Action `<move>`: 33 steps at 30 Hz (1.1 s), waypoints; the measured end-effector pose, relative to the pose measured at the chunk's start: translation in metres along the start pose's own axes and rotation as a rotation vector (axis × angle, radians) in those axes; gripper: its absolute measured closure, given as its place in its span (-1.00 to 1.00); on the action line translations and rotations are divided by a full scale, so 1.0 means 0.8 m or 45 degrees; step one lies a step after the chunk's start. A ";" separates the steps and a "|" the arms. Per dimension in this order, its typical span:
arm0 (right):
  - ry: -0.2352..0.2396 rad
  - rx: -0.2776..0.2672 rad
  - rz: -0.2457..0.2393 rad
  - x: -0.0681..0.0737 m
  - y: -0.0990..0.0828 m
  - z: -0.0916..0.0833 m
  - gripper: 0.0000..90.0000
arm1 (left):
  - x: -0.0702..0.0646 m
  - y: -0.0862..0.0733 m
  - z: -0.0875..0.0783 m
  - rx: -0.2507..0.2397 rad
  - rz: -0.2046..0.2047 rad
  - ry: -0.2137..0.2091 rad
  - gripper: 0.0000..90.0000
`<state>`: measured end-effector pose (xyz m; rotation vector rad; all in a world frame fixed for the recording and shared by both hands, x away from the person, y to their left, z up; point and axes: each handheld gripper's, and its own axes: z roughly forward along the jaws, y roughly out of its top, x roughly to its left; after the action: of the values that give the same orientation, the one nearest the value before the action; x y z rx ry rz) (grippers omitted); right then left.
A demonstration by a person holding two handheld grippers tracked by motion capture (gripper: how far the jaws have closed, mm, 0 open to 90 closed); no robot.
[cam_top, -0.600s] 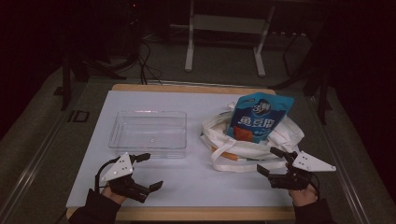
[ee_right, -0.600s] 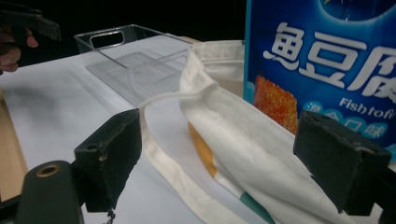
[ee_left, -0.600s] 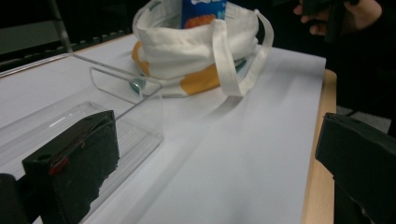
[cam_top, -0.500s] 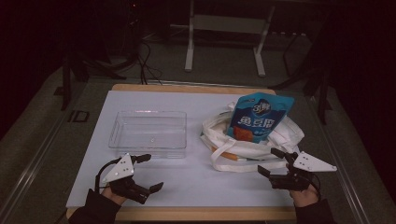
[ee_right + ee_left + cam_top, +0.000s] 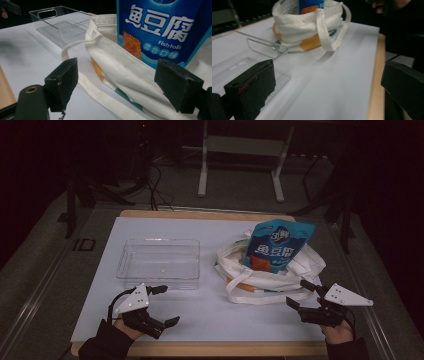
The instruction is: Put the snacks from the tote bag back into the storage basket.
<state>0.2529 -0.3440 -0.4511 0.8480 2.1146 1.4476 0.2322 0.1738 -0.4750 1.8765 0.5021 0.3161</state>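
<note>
The blue fish-tofu snack pouch (image 5: 279, 246) stands upright in the white canvas tote bag (image 5: 265, 272) on the right half of the worktop (image 5: 210, 317), with the clear plastic bin (image 5: 159, 262) just to the bag's left. The right hand-held gripper (image 5: 299, 296) sits near the bag's front edge with its jaws spread wide and nothing between them; in the right gripper view the pouch (image 5: 162, 30) rises straight ahead above the bag's folded rim (image 5: 117, 67). The left hand-held gripper (image 5: 165, 305) rests in front of the bin, also open and empty.

The likely step is lifting the pouch out. To do it well, the right gripper should rise above the cloth and close on the pouch's upper part, clear of the loose strap (image 5: 100, 96). The left could pin the bag's rim so it does not lift along, though how deep the pouch sits is hard to tell.
</note>
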 end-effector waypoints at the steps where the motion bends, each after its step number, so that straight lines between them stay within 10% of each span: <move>1: -0.004 -0.002 -0.007 -0.001 0.001 -0.002 -0.59 | 0.001 0.002 0.000 -0.007 0.000 -0.010 -1.00; 18: 0.076 -0.018 0.055 -0.028 0.027 -0.012 -0.71 | 0.018 0.055 0.020 -0.041 0.058 -0.017 -1.00; 33: 0.014 -0.008 0.038 -0.067 0.054 -0.008 -0.73 | 0.042 0.086 0.067 -0.042 0.073 -0.063 -1.00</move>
<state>0.2976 -0.3746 -0.4079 0.8749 2.1127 1.4770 0.2990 0.1256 -0.4305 1.8646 0.4085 0.3133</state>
